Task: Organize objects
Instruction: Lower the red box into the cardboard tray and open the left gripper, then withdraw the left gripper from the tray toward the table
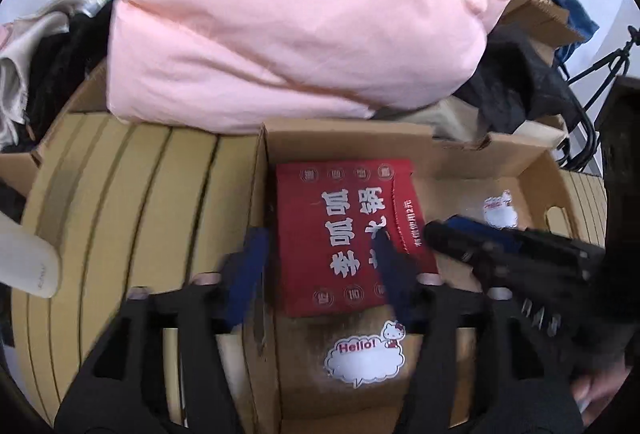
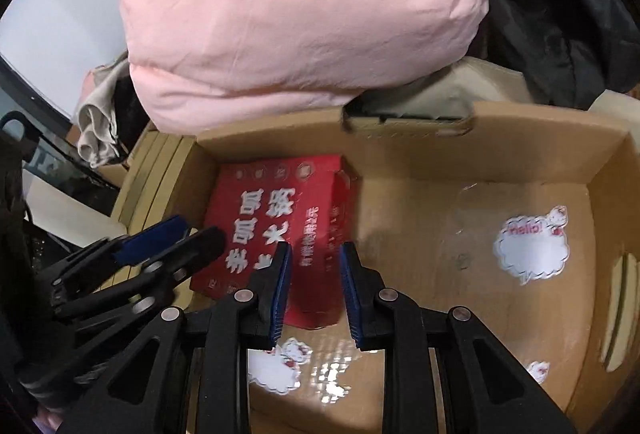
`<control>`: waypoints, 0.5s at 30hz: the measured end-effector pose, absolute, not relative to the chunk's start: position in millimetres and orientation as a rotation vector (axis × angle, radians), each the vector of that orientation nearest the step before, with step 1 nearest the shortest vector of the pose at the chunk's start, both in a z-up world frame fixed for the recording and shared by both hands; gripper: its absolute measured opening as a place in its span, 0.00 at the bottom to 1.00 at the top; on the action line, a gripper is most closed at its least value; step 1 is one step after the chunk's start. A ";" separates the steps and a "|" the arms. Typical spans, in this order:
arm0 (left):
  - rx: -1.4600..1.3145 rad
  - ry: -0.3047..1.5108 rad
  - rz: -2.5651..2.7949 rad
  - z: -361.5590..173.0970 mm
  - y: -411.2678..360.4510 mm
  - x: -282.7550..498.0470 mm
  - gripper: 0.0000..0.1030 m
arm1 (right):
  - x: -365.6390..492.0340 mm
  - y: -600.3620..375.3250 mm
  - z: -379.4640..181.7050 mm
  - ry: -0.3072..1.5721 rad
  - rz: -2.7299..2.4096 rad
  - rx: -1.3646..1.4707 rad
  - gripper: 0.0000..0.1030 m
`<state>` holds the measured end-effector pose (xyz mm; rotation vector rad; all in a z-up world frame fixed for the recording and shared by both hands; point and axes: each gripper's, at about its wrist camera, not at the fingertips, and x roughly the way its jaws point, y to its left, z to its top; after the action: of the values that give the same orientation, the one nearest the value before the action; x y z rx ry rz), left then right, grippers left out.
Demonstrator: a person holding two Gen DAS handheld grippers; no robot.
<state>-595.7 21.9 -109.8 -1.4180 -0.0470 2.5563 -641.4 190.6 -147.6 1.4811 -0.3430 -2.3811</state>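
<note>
Hand-held gripper [image 2: 314,274], empty, partly open

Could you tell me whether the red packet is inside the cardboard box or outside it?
Inside: the red packet lies flat on the cardboard box floor, by its left wall.

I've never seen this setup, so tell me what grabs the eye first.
A big pink padded bundle fills the top of both views, piled behind an open cardboard box. Inside the box, at its left end, lies a red carton with white lettering; cartoon cat stickers dot the box floor.
</note>
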 end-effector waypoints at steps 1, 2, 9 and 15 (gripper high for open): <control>-1.404 -0.047 2.566 -103.1 20.9 -590.6 0.56 | -638.9 195.0 -143.8 -0.334 -2.406 1.477 0.36; -1.379 -0.039 2.594 -91.7 17.6 -578.5 0.58 | -636.3 201.2 -138.1 -0.331 -2.425 1.464 0.42; -1.210 0.127 2.789 -0.2 -7.2 -489.9 0.77 | -581.0 249.8 -60.2 -0.282 -2.543 1.291 0.88; -1.141 0.177 2.937 76.7 -32.1 -384.0 0.92 | -477.4 269.8 27.7 -0.093 -2.609 1.171 0.88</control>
<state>-384.0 -32.1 76.7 -1.1405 0.1771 2.9373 -477.4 269.8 27.7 1.1715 -0.0934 -2.6090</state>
